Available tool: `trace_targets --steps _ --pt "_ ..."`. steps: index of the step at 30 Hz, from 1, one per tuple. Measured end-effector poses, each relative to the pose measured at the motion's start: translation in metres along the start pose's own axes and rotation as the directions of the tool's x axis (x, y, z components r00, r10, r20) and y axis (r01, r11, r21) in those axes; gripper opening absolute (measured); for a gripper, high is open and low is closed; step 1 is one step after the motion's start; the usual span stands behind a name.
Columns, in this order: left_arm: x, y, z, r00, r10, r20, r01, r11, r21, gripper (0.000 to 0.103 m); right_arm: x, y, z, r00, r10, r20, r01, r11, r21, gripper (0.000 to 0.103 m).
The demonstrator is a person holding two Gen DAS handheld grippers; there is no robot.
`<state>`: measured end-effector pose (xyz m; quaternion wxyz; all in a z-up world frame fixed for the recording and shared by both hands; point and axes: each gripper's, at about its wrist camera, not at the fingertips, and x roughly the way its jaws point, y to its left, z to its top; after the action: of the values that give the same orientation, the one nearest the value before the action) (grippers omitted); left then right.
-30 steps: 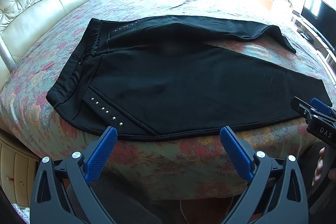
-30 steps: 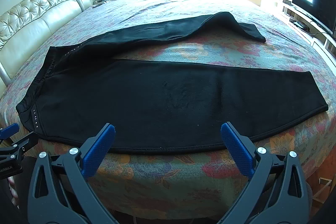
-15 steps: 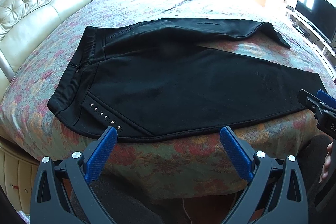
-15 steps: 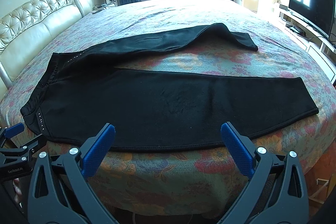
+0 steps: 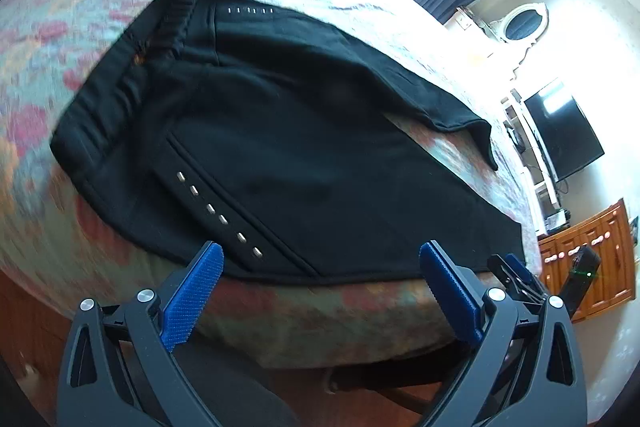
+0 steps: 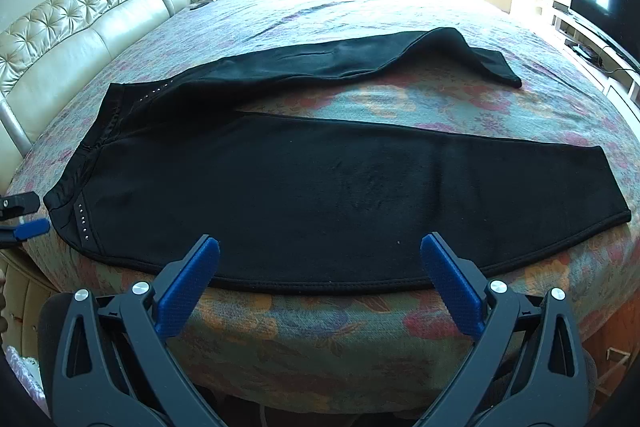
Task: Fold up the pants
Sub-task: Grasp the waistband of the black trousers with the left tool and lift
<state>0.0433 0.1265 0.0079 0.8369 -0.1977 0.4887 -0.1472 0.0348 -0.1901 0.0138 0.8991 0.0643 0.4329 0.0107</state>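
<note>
Black pants (image 6: 328,187) lie spread flat on the flowered bed (image 6: 360,7), waistband toward nine o'clock, both legs running to three o'clock, the far leg angled apart from the near one. The right tool (image 6: 320,269) hovers wide open, holding nothing, just at the near leg's hem edge. The left tool (image 5: 320,273), tilted, is likewise wide and empty by the studded pocket (image 5: 218,213).

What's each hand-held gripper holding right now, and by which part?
Nothing. Left hand-held gripper and right hand-held gripper are both open, short of the pants.
</note>
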Motion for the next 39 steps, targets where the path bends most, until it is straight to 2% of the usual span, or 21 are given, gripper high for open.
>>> trace_targets --steps 3,4,5,6,8,10,13,14,16,18,20,23,24,27,29,31,34,39 --pt "0.005 0.012 0.036 1.0 0.03 -0.006 -0.03 0.995 0.093 0.098 0.015 0.007 0.007 0.999 0.038 -0.024 -0.038 0.999 0.002 0.101" --pt "0.007 0.015 0.05 0.997 0.074 -0.008 -0.073 0.99 0.122 0.098 0.019 0.01 0.009 0.998 0.049 -0.031 -0.049 0.999 0.002 0.101" --pt "0.004 0.018 0.06 0.995 0.098 0.032 -0.102 0.985 0.138 0.098 0.023 0.013 0.012 0.998 0.059 -0.036 -0.059 0.998 0.002 0.101" --pt "-0.003 0.02 0.073 0.99 0.097 0.104 -0.113 0.98 0.162 0.098 0.028 0.015 0.015 0.997 0.067 -0.041 -0.068 0.998 0.0 0.101" --pt "-0.019 0.029 0.098 0.965 0.049 0.256 -0.102 0.975 0.197 0.098 0.035 0.021 0.021 0.996 0.081 -0.046 -0.082 0.997 -0.004 0.101" --pt "-0.02 0.045 0.127 0.951 0.025 0.309 -0.08 0.983 0.166 0.098 0.043 0.027 0.028 0.994 0.098 -0.054 -0.099 0.995 -0.004 0.101" --pt "0.007 0.081 0.177 0.976 -0.06 0.21 0.042 0.995 0.088 0.098 0.056 0.037 0.038 0.987 0.143 -0.078 -0.144 0.99 0.0 0.101" --pt "0.018 0.089 0.188 0.982 -0.068 0.178 0.056 0.996 0.076 0.098 0.06 0.04 0.04 0.983 0.16 -0.086 -0.161 0.987 -0.001 0.101" --pt "0.041 0.11 0.214 0.993 -0.017 0.114 0.01 0.998 0.058 0.098 0.064 0.047 0.046 0.979 0.183 -0.092 -0.184 0.983 -0.008 0.101" --pt "0.059 0.131 0.236 0.997 0.014 0.076 -0.018 0.998 0.052 0.098 0.068 0.051 0.051 0.975 0.202 -0.09 -0.204 0.979 -0.015 0.101" --pt "0.071 0.156 0.252 0.995 0.054 0.078 -0.056 0.998 0.021 0.098 0.07 0.052 0.055 0.973 0.215 -0.084 -0.217 0.976 -0.016 0.101" --pt "0.086 0.184 0.275 0.994 0.064 0.085 -0.06 0.997 -0.045 0.098 0.077 0.052 0.061 0.967 0.239 -0.086 -0.241 0.971 -0.013 0.101" --pt "0.088 0.186 0.281 0.994 0.069 0.09 -0.065 0.997 -0.053 0.098 0.08 0.051 0.063 0.967 0.238 -0.088 -0.24 0.971 -0.016 0.101" --pt "0.097 0.177 0.287 0.995 0.007 0.103 -0.006 1.0 -0.006 0.098 0.091 0.049 0.069 0.969 0.224 -0.101 -0.228 0.973 -0.024 0.101" --pt "0.107 0.171 0.29 0.997 -0.01 0.072 0.009 1.0 0.011 0.098 0.097 0.047 0.071 0.97 0.219 -0.106 -0.222 0.975 -0.018 0.101" --pt "0.117 0.172 0.29 0.999 0.011 0.038 -0.011 1.0 0.016 0.098 0.102 0.044 0.074 0.97 0.218 -0.104 -0.22 0.975 -0.009 0.101" --pt "0.126 0.171 0.289 0.994 0.104 0.031 -0.105 0.993 0.055 0.098 0.11 0.042 0.08 0.968 0.228 -0.106 -0.229 0.973 -0.002 0.101" --pt "0.138 0.169 0.288 0.995 0.096 -0.026 -0.093 0.99 0.104 0.098 0.109 0.036 0.103 0.973 0.226 -0.049 -0.226 0.974 0.001 0.101"
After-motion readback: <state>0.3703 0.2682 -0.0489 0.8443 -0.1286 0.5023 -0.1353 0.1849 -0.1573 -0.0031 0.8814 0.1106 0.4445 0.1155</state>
